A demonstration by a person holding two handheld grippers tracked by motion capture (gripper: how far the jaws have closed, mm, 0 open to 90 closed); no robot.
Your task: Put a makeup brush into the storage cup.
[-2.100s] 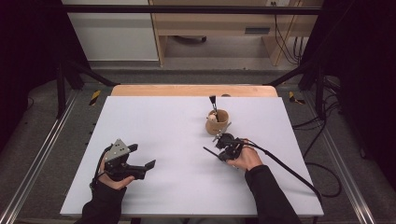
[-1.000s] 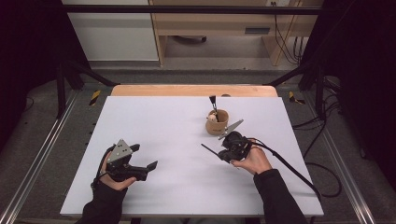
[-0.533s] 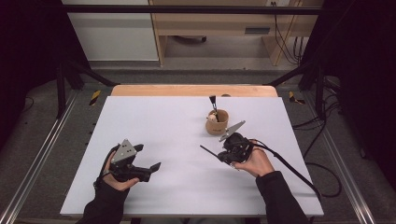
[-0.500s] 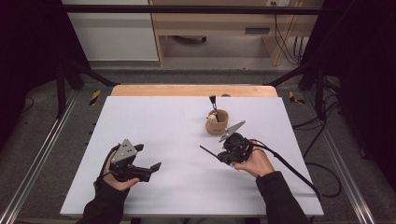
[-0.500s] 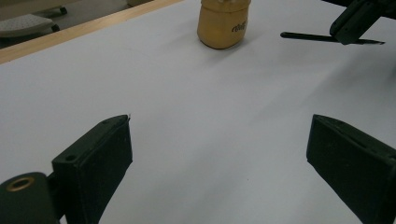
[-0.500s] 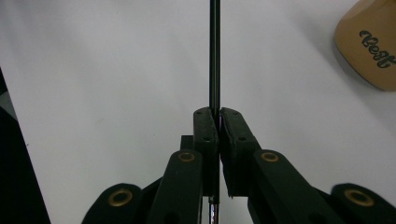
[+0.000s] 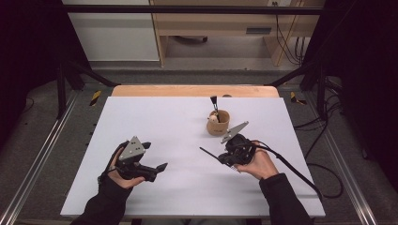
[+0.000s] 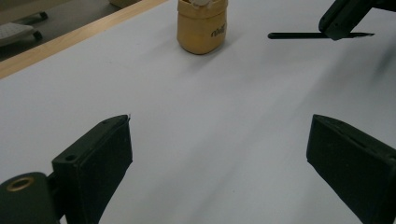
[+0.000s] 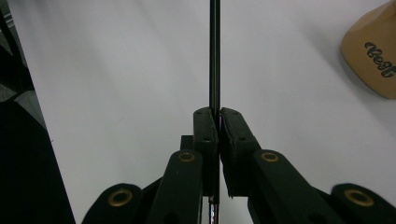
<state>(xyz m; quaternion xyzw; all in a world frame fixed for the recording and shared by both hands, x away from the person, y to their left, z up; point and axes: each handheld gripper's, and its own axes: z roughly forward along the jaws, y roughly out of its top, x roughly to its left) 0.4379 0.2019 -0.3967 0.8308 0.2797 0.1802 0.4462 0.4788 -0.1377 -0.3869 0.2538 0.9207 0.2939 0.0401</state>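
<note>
My right gripper (image 7: 220,158) pinches 1 thin black stick (image 9: 214,56), probably a brush handle, though I can't make out its tip. It is straight, glossy and very slender, and sticks out past the pressed-together jaws over the white worktop (image 7: 178,122), right of centre, just in front of the cup. My left gripper (image 7: 157,169) has its jaws spread wide with nothing between them, near the worktop's front left corner. I count 1 tan wooden cup (image 7: 218,123) with dark lettering, standing upright toward the back edge, with 1 black brush (image 7: 214,104) standing in it, and 2 grippers.
</note>
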